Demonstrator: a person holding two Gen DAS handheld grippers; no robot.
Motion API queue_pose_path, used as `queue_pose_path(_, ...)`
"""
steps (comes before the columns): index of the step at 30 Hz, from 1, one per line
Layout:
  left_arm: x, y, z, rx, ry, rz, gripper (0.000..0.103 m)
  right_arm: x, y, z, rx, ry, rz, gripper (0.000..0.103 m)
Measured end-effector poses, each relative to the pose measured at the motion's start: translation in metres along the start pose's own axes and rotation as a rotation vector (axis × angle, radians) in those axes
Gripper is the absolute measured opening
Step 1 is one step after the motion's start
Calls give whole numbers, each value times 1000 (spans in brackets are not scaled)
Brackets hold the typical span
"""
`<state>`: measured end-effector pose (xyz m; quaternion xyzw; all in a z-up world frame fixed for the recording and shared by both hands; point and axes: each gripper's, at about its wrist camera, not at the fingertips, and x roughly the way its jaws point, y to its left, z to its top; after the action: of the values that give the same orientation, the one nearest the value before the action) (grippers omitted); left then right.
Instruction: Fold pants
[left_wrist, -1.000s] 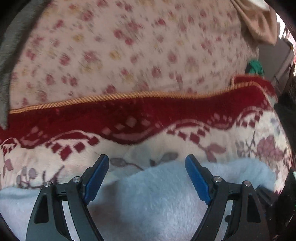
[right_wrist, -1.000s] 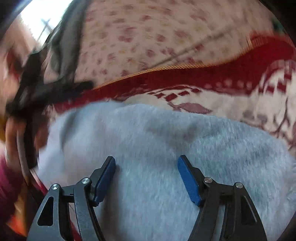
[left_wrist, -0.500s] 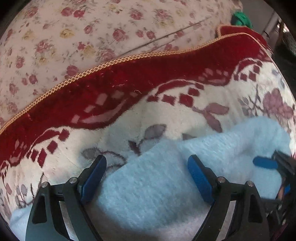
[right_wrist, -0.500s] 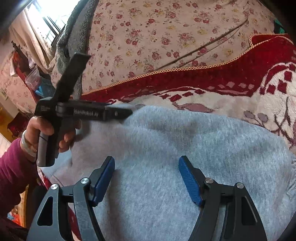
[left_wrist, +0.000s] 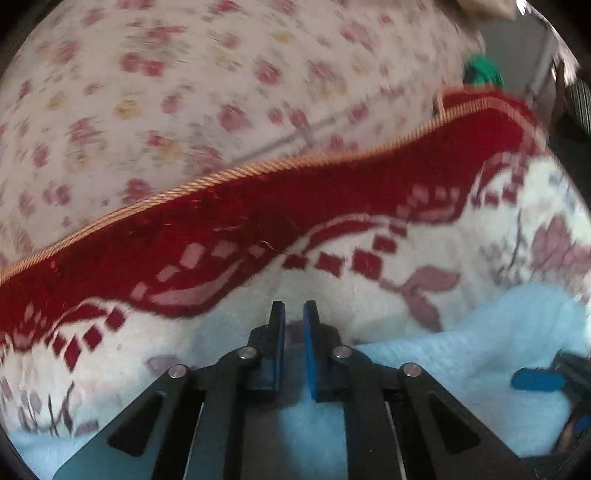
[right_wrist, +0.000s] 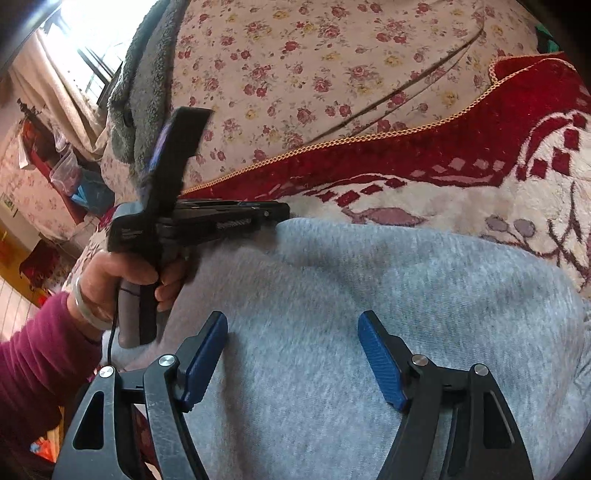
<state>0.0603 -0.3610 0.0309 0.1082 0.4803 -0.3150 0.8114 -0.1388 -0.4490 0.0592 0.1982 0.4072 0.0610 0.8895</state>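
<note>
The grey fleece pants (right_wrist: 351, 302) lie spread on a red and cream blanket (right_wrist: 461, 162); they look pale blue in the left wrist view (left_wrist: 461, 373). My left gripper (left_wrist: 293, 321) is shut at the pants' far left edge, where the cloth meets the blanket; I cannot tell whether cloth is pinched between the pads. The same gripper shows in the right wrist view (right_wrist: 282, 212), held by a hand. My right gripper (right_wrist: 291, 332) is open and empty, low over the middle of the pants. One of its blue pads (left_wrist: 535, 378) shows at the right of the left wrist view.
A floral bedsheet (right_wrist: 314, 74) covers the bed beyond the blanket. A grey towel (right_wrist: 144, 96) hangs at the far left. A green object (left_wrist: 482, 72) sits at the bed's far right. A window and cluttered room lie to the left.
My left gripper has closed from wide open and moved to the pants' far edge. My right gripper stays open over the pants, nearly still.
</note>
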Motion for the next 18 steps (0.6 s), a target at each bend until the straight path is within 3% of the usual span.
queue_pose_path(2, -25, 15, -5, -68, -29, -2, 19, -8, 3, 1, 22, -27, 14, 78)
queue_pose_path(4, -54, 29, -16, -121, -77, -2, 62, -14, 6, 0, 41, -46, 30, 81)
queue_pose_path(6, -78, 37, -29, -155, -125, 14, 73, -18, 13, -2, 48, -46, 34, 83)
queue_pose_path(11, -134, 57, -78, -217, -185, 119, 79, -21, 44, -9, -4, -23, 44, 85)
queue_pose_path(18, -171, 80, -145, -294, -192, 248, 79, -1, 99, -14, -83, 42, 79, 88)
